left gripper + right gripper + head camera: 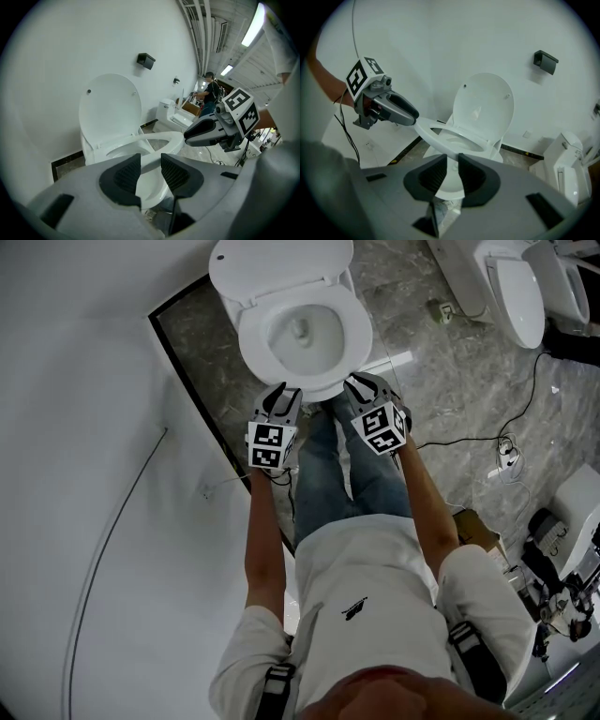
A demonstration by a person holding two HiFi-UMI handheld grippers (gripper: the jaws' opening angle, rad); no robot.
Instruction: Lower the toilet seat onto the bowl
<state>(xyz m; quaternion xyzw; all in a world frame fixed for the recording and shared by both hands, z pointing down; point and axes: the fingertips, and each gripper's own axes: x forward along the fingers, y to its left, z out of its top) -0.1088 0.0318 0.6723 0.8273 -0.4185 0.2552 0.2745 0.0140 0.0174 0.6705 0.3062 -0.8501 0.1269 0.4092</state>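
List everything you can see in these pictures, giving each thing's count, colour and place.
toilet: one, white, against the wall ahead
lid: one, white, upright behind the bowl
toilet seat: one, white, over the bowl
second toilet: one, white, far right
wall fixture: one, black, on the wall above the toilet
cable: one, black, on the grey floor at right
jeans: one pair, blue, below the bowl
left gripper: one, grey, at the seat's front rim, jaws slightly apart
right gripper: one, grey, beside it, jaws slightly apart
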